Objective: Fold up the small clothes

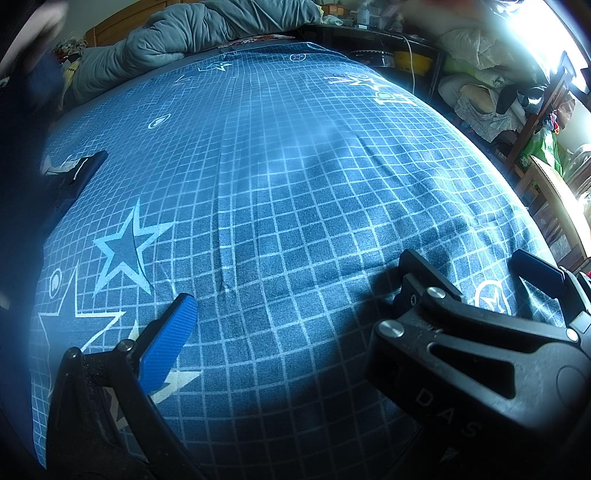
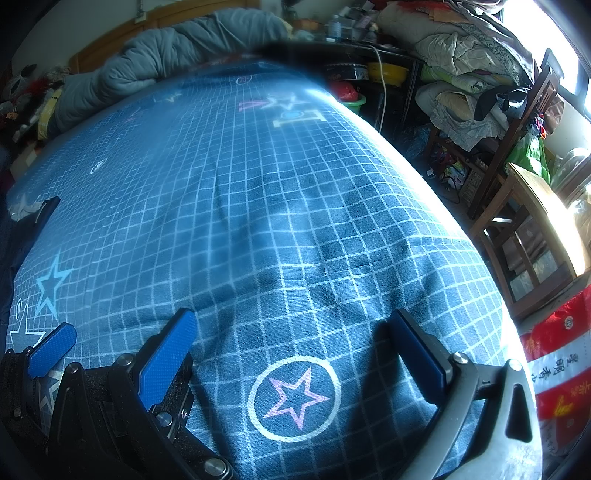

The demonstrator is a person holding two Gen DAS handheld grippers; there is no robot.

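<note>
So both my tongs hover over the bed (image 2: 295,206), blue grid sheet w/ stars. Left tongs (image 2: 112,334) spread wide, nothing between pads. Right tongs (image 2: 291,345) wide too, empty, above a circled star print (image 2: 294,398). Small dark garment (image 1: 79,173) lies at far left edge of sheet, well apart from both. Grey quilt (image 1: 192,33) bunched at headboard end.

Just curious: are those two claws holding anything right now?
No. The left gripper and right gripper are both open, empty above the bedsheet.
</note>
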